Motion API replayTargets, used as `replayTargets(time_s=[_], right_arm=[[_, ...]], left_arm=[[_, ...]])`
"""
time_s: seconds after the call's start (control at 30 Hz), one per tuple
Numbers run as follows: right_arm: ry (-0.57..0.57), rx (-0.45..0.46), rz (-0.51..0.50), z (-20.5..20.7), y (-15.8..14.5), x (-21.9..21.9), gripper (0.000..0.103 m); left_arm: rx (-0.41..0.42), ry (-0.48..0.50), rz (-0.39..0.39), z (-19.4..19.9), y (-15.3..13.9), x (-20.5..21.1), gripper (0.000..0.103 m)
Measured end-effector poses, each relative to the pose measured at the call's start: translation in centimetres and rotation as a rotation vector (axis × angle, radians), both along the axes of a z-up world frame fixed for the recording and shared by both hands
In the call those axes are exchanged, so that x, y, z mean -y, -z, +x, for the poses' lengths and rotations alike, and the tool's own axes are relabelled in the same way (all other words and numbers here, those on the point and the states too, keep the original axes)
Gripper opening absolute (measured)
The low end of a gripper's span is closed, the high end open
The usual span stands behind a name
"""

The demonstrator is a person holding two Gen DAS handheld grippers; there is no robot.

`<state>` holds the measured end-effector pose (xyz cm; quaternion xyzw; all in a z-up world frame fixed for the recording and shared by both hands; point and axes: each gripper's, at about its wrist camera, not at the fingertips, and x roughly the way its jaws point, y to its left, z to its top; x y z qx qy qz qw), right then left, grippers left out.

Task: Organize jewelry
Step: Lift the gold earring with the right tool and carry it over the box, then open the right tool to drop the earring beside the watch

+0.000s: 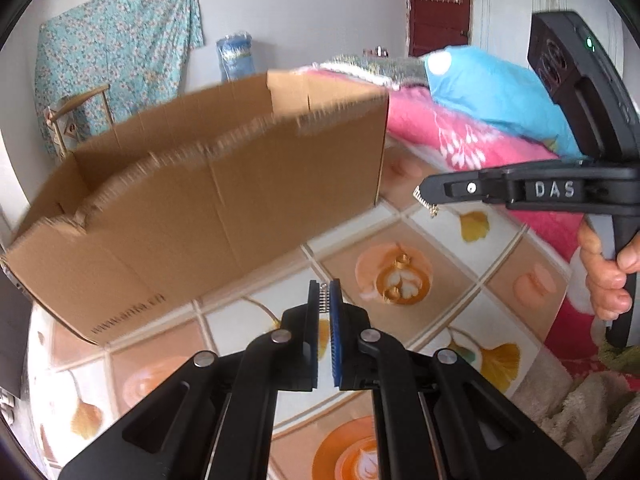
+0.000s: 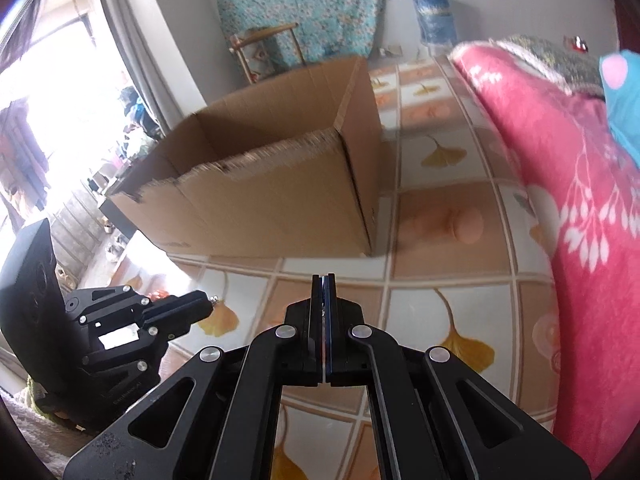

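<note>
At the left of the scene stands an open cardboard box (image 1: 192, 200) on a table covered with a patterned cloth (image 1: 420, 240) of coffee cups and ginkgo leaves. Its flaps are torn away and its inside, as far as either wrist view shows, cannot be seen to hold any jewelry.

Just right of the box's near corner, the left gripper (image 1: 325, 296) hovers above the cloth with its fingers clenched on a small beaded chain piece (image 1: 324, 300), a short silvery length pinched between the pads.

Further right, the right gripper (image 1: 424, 196) is held level by the person's hand (image 1: 608, 276), its tip pointing toward the box. Its jaws are pressed together on a thin gold chain (image 1: 426, 202), of which a short end with a small charm dangles below the tip. In the right wrist view only a sliver shows between the closed pads.

Judging by this, the task is midway: both pieces are lifted and neither is yet placed. What is left is to carry them over the rim and release them, probably into the box.

At the far right lies a pink blanket (image 1: 460, 136) with a blue pillow (image 1: 492, 92) on it.
</note>
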<state>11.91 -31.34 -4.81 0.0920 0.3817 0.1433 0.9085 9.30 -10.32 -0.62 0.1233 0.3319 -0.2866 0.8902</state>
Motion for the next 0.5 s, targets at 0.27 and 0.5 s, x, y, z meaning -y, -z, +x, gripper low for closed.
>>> replayTargets(time_s=[0.27, 0.5], right_arm=[[-0.136, 0.218, -0.007, 1.2, -6.9, -2.4, 0.0], [-0.335, 0.11, 0.013, 10.2, -9.2, -5.1, 0.0]], left_arm=[[0.173, -0.007, -0.1, 1.1, -7.6, -2.7, 0.004], [0.027, 0.002, -0.108, 9.9, -9.5, -4.7, 0.004]])
